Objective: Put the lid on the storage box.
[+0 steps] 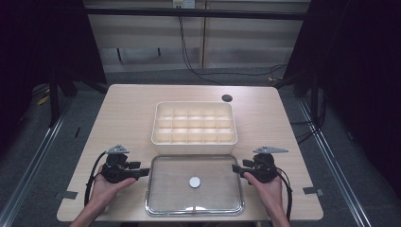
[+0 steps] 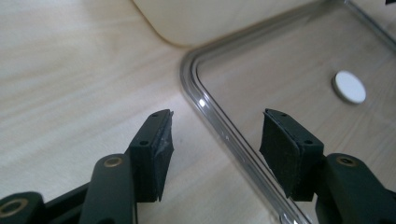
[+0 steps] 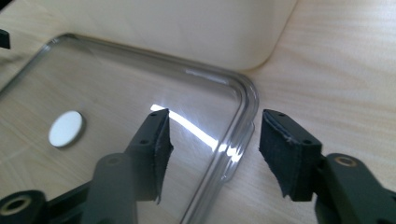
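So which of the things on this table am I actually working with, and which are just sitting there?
In the job:
- clear lid, its side rims between each gripper's open fingers
- left gripper
- right gripper
- cream compartment box, likely the lid's mate

Lying about:
- white disc on the lid
- black cable hole in the table

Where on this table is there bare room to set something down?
Free: the wood left and right of the white divided box, and the far strip behind it. Crowded: the near middle, where the clear lid lies with the left gripper and right gripper straddling its edges.
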The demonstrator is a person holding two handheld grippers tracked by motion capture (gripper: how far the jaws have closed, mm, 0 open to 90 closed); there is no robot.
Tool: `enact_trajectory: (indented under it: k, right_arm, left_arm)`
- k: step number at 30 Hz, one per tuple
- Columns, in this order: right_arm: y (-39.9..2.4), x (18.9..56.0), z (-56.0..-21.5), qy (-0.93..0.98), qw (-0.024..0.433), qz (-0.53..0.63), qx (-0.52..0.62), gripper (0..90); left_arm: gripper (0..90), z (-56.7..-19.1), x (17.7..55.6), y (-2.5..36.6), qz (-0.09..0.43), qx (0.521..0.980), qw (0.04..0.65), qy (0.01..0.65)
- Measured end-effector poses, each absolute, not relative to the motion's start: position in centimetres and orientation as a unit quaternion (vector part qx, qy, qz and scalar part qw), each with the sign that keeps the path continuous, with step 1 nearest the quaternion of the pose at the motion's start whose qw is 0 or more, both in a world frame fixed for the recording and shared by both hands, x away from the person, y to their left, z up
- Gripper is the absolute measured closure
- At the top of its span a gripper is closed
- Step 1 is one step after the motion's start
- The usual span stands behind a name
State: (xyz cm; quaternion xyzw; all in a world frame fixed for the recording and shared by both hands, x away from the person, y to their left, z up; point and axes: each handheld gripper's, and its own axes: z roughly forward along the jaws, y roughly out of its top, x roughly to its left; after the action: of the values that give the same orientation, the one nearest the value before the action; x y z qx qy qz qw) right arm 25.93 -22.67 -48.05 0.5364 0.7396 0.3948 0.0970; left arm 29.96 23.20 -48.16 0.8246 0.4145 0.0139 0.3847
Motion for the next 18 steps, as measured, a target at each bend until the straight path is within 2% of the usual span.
enact_trajectory:
  k: [5,8,18]
  right_arm:
    - [-22.4,26.0,-48.6,0.745,0.096,0.376,0.542,47.7]
    - [-22.3,26.0,-49.0,0.750,0.110,0.359,0.544,47.1]
    - [-21.8,26.0,-49.6,0.758,0.124,0.345,0.540,46.9]
  left_arm:
    - [46.0,-48.4,29.8,22.8,0.005,0.832,0.380,0.404]
    - [46.8,-48.8,29.7,22.2,-0.002,0.840,0.369,0.398]
    - [44.2,-49.2,29.6,21.4,0.000,0.840,0.369,0.398]
